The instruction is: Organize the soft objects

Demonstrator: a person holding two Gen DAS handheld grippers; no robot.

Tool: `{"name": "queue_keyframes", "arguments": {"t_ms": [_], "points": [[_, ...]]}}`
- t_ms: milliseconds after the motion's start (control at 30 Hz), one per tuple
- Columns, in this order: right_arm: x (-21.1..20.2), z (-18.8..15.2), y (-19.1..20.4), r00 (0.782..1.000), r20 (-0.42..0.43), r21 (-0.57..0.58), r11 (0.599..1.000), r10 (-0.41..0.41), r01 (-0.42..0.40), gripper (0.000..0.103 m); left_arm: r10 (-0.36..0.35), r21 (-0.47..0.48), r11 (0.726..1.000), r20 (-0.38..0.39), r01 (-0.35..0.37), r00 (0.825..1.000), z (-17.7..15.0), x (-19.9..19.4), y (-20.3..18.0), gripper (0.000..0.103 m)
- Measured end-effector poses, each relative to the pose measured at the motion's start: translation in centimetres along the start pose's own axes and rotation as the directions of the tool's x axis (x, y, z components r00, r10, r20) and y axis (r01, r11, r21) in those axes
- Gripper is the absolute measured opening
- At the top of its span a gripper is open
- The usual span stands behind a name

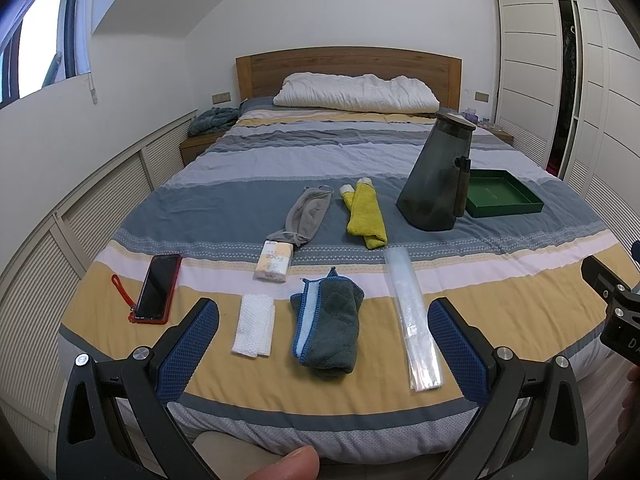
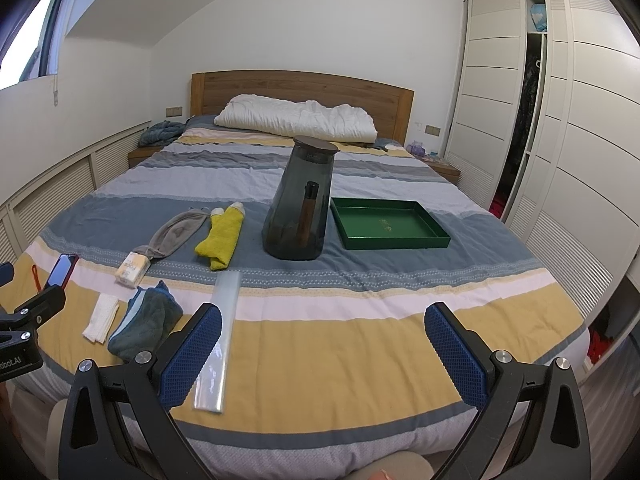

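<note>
Striped bedding in blue, yellow and white covers the bed, and everything lies relative to the dark smoky pitcher standing upright on it. Farthest left of the pitcher is a phone in a red case, then a folded white cloth, with a tissue pack just behind it touching a grey face mask. Nearer the pitcher come a rolled dark green towel with blue trim and a folded yellow cloth, then a flat clear plastic sleeve. Inside the pitcher only a murky dark shape shows; what it is I cannot tell. Just right of the pitcher sits a green tray, holding nothing. Both the left gripper and right gripper hover with jaws wide, gripping nothing.
</note>
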State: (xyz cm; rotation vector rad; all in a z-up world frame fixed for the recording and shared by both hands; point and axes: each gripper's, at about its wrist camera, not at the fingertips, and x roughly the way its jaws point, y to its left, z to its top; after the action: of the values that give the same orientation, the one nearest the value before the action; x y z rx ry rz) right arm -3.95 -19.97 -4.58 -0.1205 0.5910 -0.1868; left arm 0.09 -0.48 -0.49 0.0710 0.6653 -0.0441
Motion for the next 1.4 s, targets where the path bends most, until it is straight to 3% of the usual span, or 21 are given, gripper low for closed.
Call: {"name": "queue_keyframes", "arguments": {"t_ms": [1167,1400], "points": [[1.0,0.2,0.9,1.000,-0.018,-0.025,1.000,0.009,-0.009,0.103,0.003,-0.017,1.000,-0.022,-0.003,1.000,0.0,1.1,0.9,0.102],[2.8,1.4,2.4,0.999,-0.030,-0.056,0.998,0.041,-0.043,0.103,0.003,-0.028,1.000,-0.086,-0.005,0.996,0.6,3.2,2.5,0.102]]}}
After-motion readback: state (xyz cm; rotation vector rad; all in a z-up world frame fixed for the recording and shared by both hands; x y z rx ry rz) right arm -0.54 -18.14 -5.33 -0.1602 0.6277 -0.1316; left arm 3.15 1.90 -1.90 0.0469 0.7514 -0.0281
